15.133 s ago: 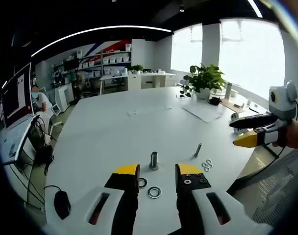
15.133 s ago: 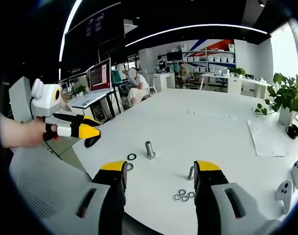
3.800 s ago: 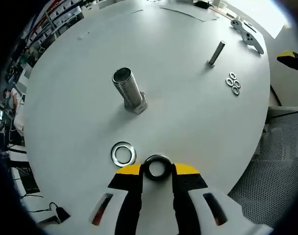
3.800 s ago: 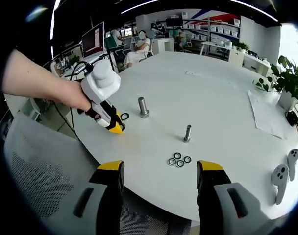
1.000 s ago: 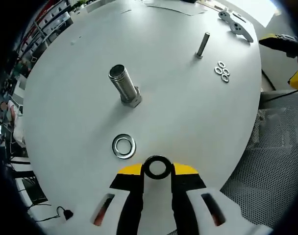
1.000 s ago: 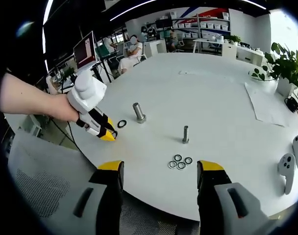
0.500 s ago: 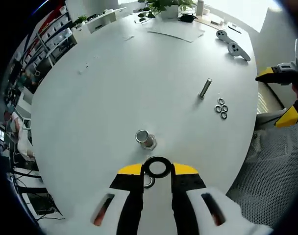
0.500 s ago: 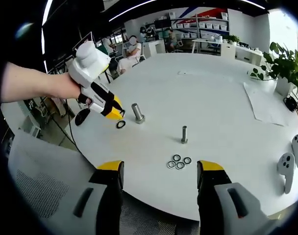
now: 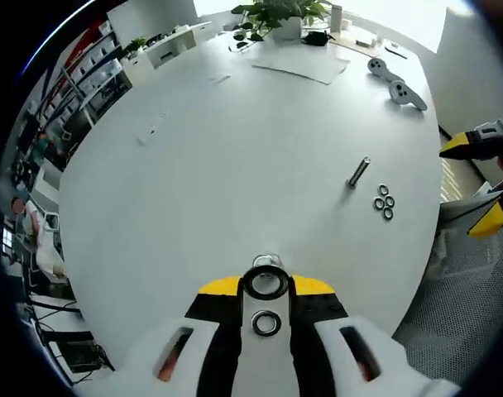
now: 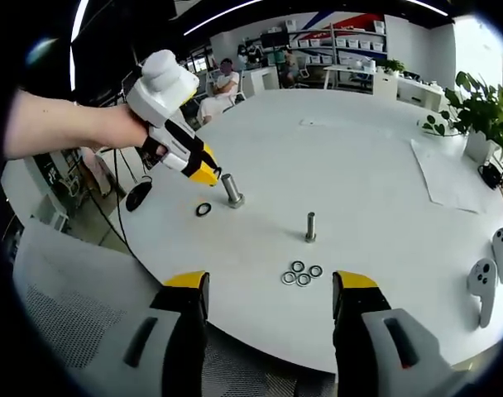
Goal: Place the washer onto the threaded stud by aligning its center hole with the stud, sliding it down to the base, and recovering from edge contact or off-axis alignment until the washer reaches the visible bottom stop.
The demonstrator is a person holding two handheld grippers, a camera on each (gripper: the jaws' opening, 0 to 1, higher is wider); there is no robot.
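Note:
In the left gripper view my left gripper (image 9: 266,286) is shut on a dark ring washer (image 9: 265,282), held flat between the yellow tips. The top of the threaded stud (image 9: 266,262) peeks out just behind the washer. A second washer (image 9: 265,322) lies on the table below, seen between the jaws. In the right gripper view the left gripper (image 10: 203,172), held by a hand, hovers right at the top of the upright stud (image 10: 232,189), with the loose washer (image 10: 203,209) on the table beside it. My right gripper (image 10: 270,285) stands open near the table edge, holding nothing.
A small upright bolt (image 10: 310,226) and several small washers (image 10: 299,273) sit mid-table. Two white controllers (image 10: 483,285), a paper sheet (image 9: 297,58) and a potted plant (image 10: 483,107) lie farther off. A mouse (image 10: 140,197) rests near the table's left edge.
My left gripper carried the washer from beside the loose washer up and over to the stud's top. The right gripper has stayed still and open.

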